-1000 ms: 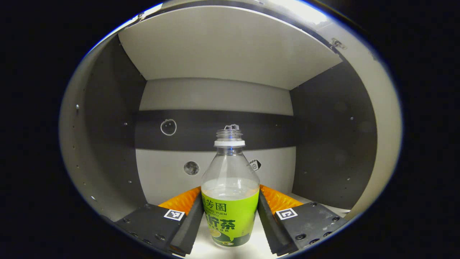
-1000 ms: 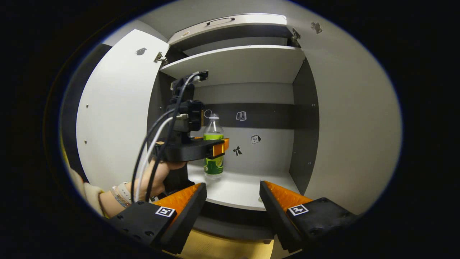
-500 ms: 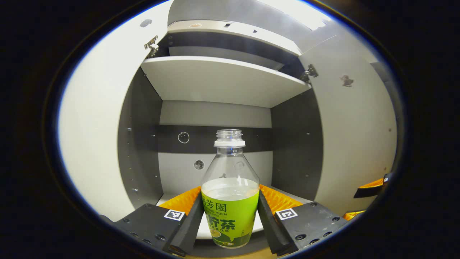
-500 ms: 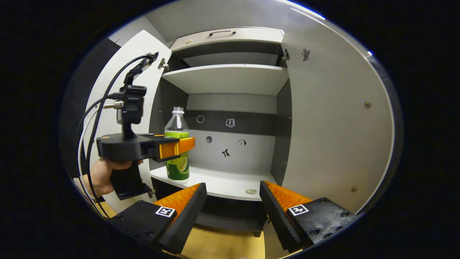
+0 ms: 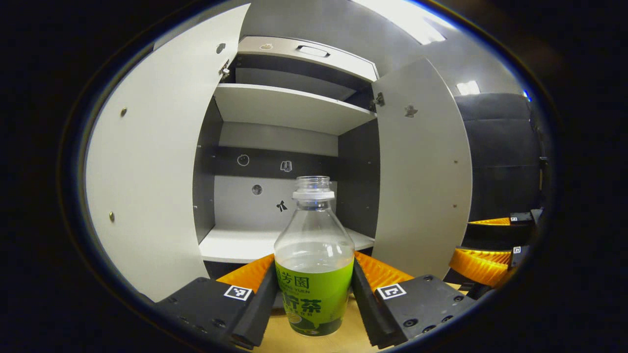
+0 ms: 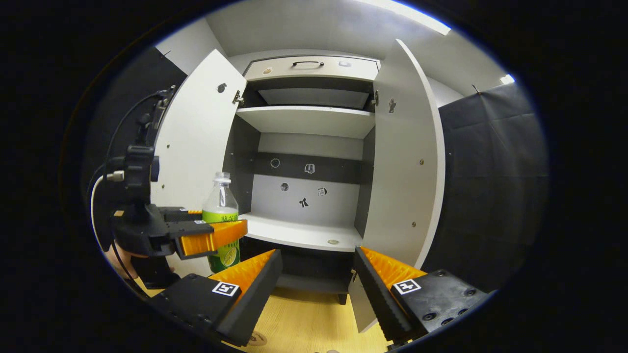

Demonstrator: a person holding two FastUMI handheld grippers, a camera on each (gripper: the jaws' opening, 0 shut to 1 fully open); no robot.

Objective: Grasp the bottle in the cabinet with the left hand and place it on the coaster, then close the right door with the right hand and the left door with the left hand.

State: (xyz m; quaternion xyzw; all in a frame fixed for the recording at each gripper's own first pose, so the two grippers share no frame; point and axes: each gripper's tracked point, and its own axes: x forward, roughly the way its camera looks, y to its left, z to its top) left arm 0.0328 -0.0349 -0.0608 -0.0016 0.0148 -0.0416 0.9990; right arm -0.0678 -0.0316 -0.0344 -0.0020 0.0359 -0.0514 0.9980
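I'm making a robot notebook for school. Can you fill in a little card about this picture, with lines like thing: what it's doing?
bottle: capless, partly full, out of the cabinet, held over the wood table
left gripper: shut on the bottle
right gripper: open, holding nothing
left door: open
right door: open
shelf: one small round thing near its front edge
coaster: can't tell

Each handheld gripper has a black body studded with screws, a small square black-and-white marker on each finger mount, and ridged fingers. The left gripper [image 6: 223,235] carries a black camera post trailing black and white cables
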